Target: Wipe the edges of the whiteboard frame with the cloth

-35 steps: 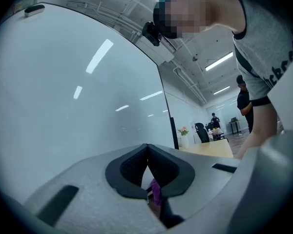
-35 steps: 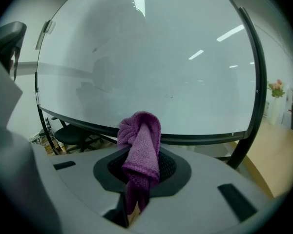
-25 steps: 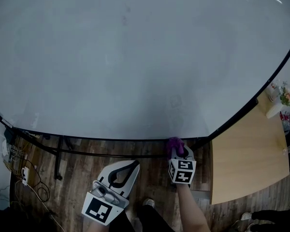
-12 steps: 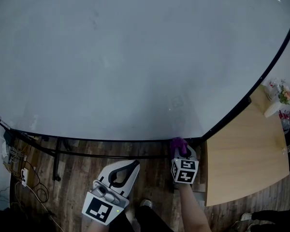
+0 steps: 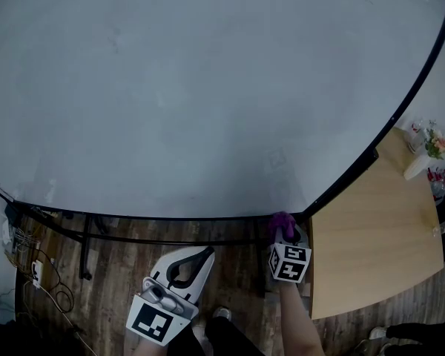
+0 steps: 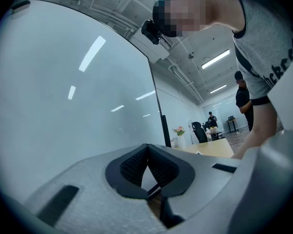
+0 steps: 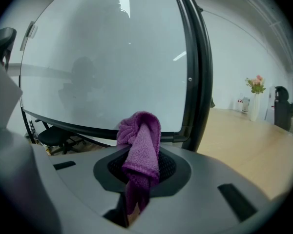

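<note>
A large whiteboard with a thin black frame fills most of the head view. My right gripper is shut on a purple cloth, which is pressed against the bottom frame edge near the board's lower right corner. The frame's right upright rises just right of the cloth in the right gripper view. My left gripper hangs lower, away from the board, its jaws closed together and empty; its tips meet in front of the board's surface.
A light wooden table stands right of the board, with a vase of flowers at its far end. The board's stand legs and cables lie on the wood floor at left. People stand in the far room.
My right gripper has slid the purple cloth rightward along the bottom frame edge toward the lower right corner. The left gripper has stayed put.
</note>
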Motion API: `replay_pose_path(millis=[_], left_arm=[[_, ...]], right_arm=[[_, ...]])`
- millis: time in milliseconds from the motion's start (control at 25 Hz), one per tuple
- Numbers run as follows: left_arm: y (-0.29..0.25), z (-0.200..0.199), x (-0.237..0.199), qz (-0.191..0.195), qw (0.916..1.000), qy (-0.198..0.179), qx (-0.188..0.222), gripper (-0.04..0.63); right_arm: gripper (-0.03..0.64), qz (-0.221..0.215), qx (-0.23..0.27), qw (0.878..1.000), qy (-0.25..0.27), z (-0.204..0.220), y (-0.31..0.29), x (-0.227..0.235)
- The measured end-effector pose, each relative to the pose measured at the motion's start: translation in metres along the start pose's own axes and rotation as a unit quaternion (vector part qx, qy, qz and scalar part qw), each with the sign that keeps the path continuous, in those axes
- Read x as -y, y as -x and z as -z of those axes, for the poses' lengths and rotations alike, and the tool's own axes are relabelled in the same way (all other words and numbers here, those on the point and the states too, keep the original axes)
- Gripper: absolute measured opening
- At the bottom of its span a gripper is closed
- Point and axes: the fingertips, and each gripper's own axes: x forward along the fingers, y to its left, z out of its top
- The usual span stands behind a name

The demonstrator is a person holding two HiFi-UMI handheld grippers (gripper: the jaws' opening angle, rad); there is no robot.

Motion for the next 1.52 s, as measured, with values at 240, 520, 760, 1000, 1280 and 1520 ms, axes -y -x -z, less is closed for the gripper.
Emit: replay_pose_path(millis=[240, 520, 760, 1000, 1280, 1520], left_arm=[[-0.007, -0.002, 0.004, -0.002, 1.0, -0.002, 0.002, 0.015], [-0.011, -0.005, 0.007, -0.004, 1.0, -0.005, 0.003, 0.015], [-0.012, -0.004, 0.008, -0.004, 1.0, -0.007, 0.001, 0.015], [-0.011, 0.0, 0.005, -0.006, 0.9999, -0.007, -0.004, 0.015], [-0.005, -0.001, 0.001, -0.012, 0.9999, -0.007, 0.001, 0.015], [0.003, 0.0, -0.005, -0.022, 0.9998, -0.002, -0.002, 0.015]], right_arm=[[0.06, 0.002, 0.002, 1.0, 0.009, 0.0, 0.0, 0.012], [0.06, 0.026, 0.001, 0.999, -0.019, 0.001, 0.001, 0.038], [0.06, 0.042, 0.001, 0.999, -0.029, 0.001, 0.002, 0.054], [0.06, 0.047, 0.003, 0.998, -0.034, 0.003, 0.002, 0.059], [0.06, 0.067, 0.001, 0.996, -0.056, 0.005, 0.004, 0.071], [0.06, 0.067, -0.002, 0.996, -0.065, 0.006, 0.005, 0.071]])
